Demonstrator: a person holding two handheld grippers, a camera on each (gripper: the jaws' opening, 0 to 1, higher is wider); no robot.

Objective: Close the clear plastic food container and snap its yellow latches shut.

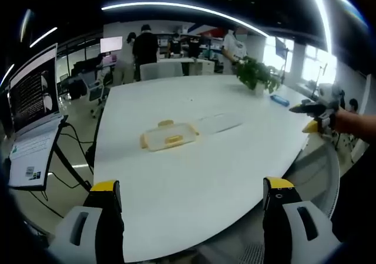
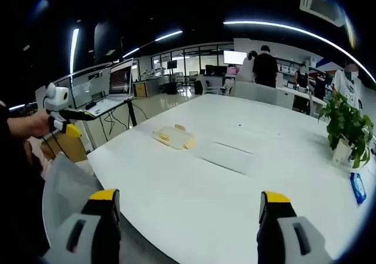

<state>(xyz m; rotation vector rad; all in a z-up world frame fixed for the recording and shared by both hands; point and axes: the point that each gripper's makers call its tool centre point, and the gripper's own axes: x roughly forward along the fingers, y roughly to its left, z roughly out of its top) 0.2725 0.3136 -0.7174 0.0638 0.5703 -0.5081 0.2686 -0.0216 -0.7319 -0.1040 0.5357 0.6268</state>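
well, the clear food container [image 1: 168, 136] with yellow latches [image 1: 173, 139] lies out on the white worktop [image 1: 194, 170], its long side across, well ahead of both empty, wide-apart tongs, left tongs [image 1: 191, 202] and right tongs [image 2: 187, 208], and seems nearer the left.

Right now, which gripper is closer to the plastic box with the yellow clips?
Probably the left gripper, though it's close. Both hang off the table's edge, well short of the box; the right gripper looks slightly farther.
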